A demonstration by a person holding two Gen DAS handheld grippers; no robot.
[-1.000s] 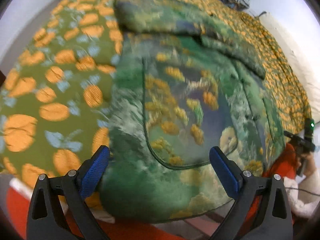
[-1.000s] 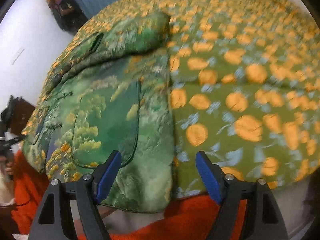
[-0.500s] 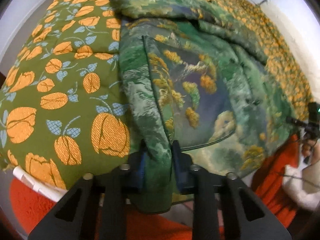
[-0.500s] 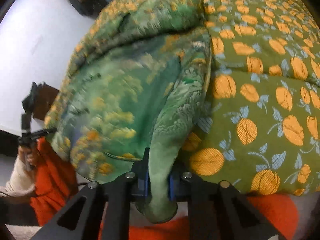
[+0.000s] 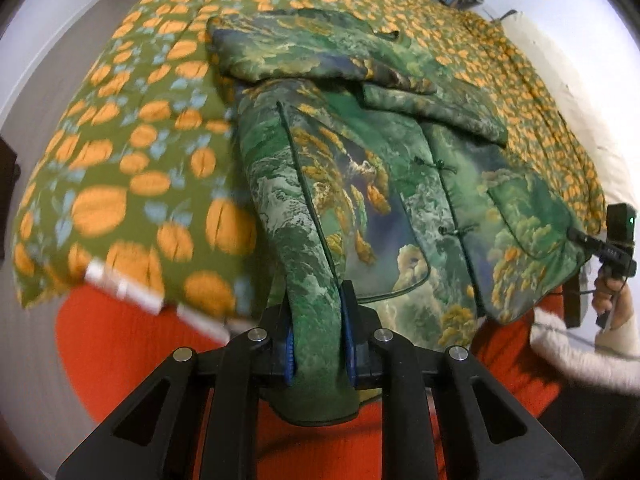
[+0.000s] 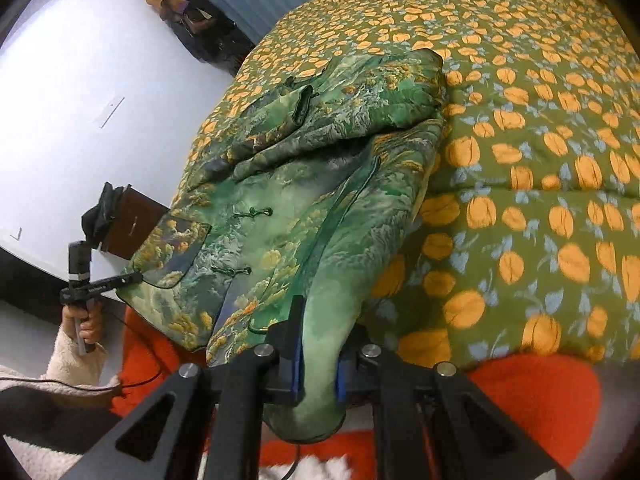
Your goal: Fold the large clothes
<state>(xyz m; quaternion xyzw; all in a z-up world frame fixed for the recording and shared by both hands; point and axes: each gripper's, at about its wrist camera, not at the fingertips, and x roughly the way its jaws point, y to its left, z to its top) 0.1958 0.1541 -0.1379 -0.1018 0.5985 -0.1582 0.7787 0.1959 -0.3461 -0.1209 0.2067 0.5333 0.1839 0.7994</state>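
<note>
With the left gripper [image 5: 318,344] and right gripper [image 6: 318,364] fingers both pinched on the hem of the jacket [image 5: 400,184] lying on the bed [image 6: 540,160], they should lift evenly & carry it toward the collar w/o slack.

Sheeny brocade jacket [image 5: 360,184], matt quilted cotton bedspread [image 5: 132,168], fuzzy orange fleece [image 6: 532,400]

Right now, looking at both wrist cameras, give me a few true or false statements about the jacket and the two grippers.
1. The left gripper is shut on the green jacket. True.
2. The right gripper is open above the bedspread. False: it grips the jacket's hem.
3. The jacket hangs on a hanger. False: it lies on the bedspread.
4. Knot buttons close the jacket's front. True.
</note>
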